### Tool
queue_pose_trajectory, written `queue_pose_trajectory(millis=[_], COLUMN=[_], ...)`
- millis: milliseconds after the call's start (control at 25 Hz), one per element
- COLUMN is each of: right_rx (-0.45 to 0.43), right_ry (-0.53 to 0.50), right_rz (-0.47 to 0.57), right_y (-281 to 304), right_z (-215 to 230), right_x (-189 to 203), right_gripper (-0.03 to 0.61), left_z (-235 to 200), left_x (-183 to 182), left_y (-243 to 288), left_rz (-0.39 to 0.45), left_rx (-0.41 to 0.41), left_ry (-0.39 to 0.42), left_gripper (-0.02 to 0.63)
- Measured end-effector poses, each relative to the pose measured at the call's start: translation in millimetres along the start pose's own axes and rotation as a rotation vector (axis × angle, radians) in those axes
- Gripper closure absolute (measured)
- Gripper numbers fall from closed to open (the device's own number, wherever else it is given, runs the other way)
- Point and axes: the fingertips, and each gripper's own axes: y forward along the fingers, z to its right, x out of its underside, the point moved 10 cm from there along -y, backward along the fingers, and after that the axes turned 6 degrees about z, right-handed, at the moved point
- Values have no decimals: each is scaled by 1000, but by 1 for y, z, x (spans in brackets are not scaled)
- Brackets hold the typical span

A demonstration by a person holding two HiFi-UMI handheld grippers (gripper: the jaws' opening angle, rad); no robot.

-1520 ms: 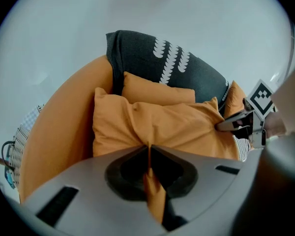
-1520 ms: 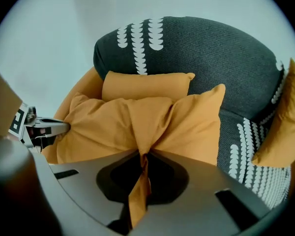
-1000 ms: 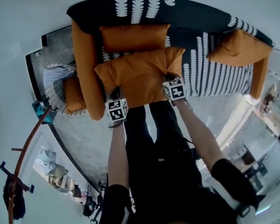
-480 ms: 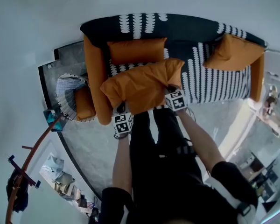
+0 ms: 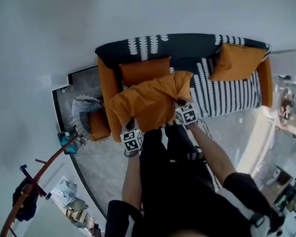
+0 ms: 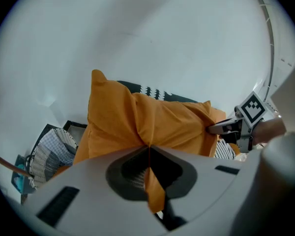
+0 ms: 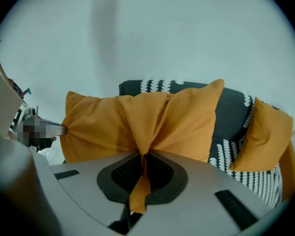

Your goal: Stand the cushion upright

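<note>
A large orange cushion [image 5: 150, 102] hangs lifted above the sofa's seat, held by its near edge. My left gripper [image 5: 129, 128] is shut on the cushion's near left corner; in the left gripper view the orange fabric [image 6: 150, 151] is pinched between the jaws. At the cushion's near right corner my right gripper [image 5: 181, 105] is shut too, with a fold of the cushion [image 7: 142, 156] clamped in its jaws. The cushion [image 7: 137, 124] sags between the two grips.
The black and white patterned sofa [image 5: 222, 90] has orange armrests. A second orange cushion [image 5: 144, 70] stands against its backrest and a third [image 5: 237, 60] leans at the right end. A woven basket [image 5: 86, 117] sits left of the sofa. A wooden coat stand [image 5: 34, 186] is at lower left.
Both grippers have risen with the cushion, lifting its near edge off the sofa seat. The sofa now looks smaller and farther away in the head view.
</note>
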Motion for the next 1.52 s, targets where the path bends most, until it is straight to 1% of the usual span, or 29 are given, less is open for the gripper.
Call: queue_pose_trajectory(millis=[120,280,440,600,760,960,1280,1440,1520], right_rx=[1,13,43,51,54,61,-5,-15,-18], right_ry=[1,15,41,55,75,69,59,59,67], right_rz=[47,96,93,135,154,168,164,145,155], right_y=[-14,-31,-46,-59,-70,-78,-93,-102,-106], right_z=[-5,-4,4,10,24,51,103,136,151], right_x=[-12,-19,-14,-18,-18,-15,-8,1,-1], right_gripper=[577,577,577,577,577,577,577,577,577], left_z=[1,6,16,26,43,68,123,154,168], left_x=[-10,-23,-36,-47,-52,-58,-70,-73,-75], left_y=[-9,-15,-21,-19,-13,-3,14,24,31], left_rz=[19,29,46,77,77,79,91,89,89], left_rx=[33,70,87,107,120,104,53,45,46], left_ry=[18,58,84,104,129,143,147,143,150], left_gripper=[609,609,609,609,609,609,609,609,609])
